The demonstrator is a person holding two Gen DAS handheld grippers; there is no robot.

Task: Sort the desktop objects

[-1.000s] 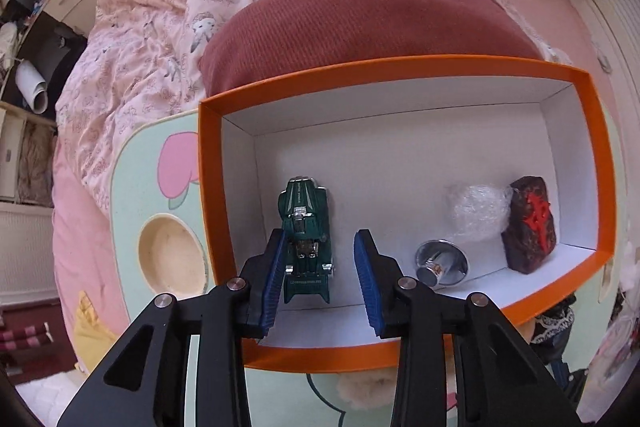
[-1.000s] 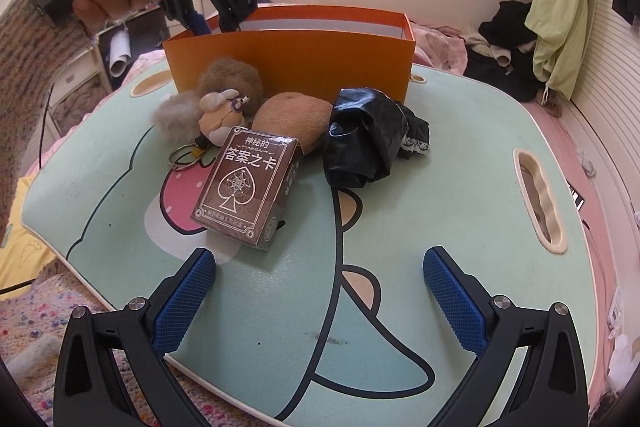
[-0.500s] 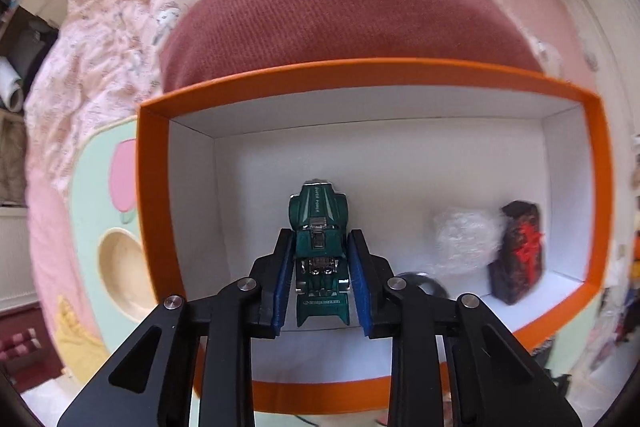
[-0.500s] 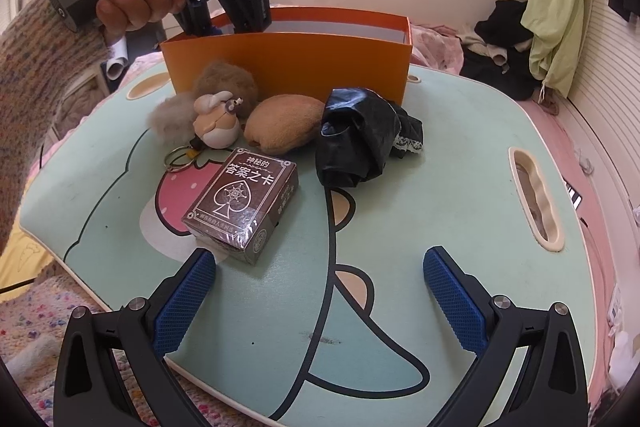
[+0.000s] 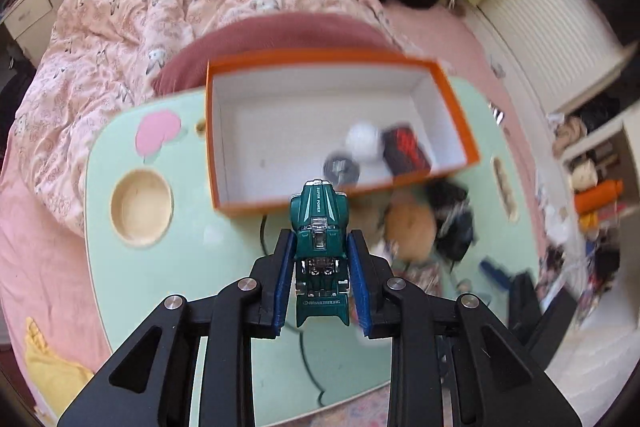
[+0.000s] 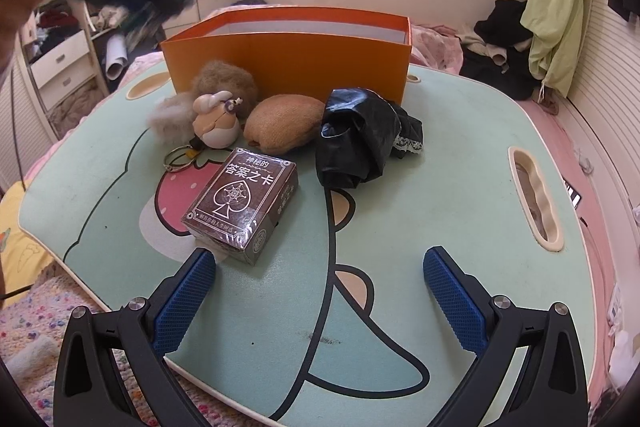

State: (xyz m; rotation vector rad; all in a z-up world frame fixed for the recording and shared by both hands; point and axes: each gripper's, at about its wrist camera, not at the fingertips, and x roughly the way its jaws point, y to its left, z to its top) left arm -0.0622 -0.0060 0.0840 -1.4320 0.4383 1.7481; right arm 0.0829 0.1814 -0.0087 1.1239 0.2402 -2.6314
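My left gripper [image 5: 320, 245] is shut on a green toy car [image 5: 320, 219], its blue pads pressed on both sides. It holds the car in the air above the mint table [image 5: 168, 267], in front of the orange box [image 5: 216, 131]. The box holds a silver piece [image 5: 341, 167], a white wrapped ball [image 5: 362, 143] and a dark red-patterned block [image 5: 406, 151], all blurred. My right gripper [image 6: 319, 263] stands open low over the table, just behind a brown card box [image 6: 244, 199]. From the right wrist, the left gripper is a dark blur at the top left.
In front of the orange box [image 6: 288, 59] lie a sheep keychain [image 6: 216, 119], a grey-brown fur ball [image 6: 226, 83], a tan plush [image 6: 286, 123] and a black crumpled bag [image 6: 360, 135]. The table has a round cup hole [image 5: 141, 203] and a handle slot [image 6: 534, 199]. A bed surrounds it.
The left gripper shut on the green car inside the box, then lifted it out and back over the box's near wall. The right gripper stayed still.
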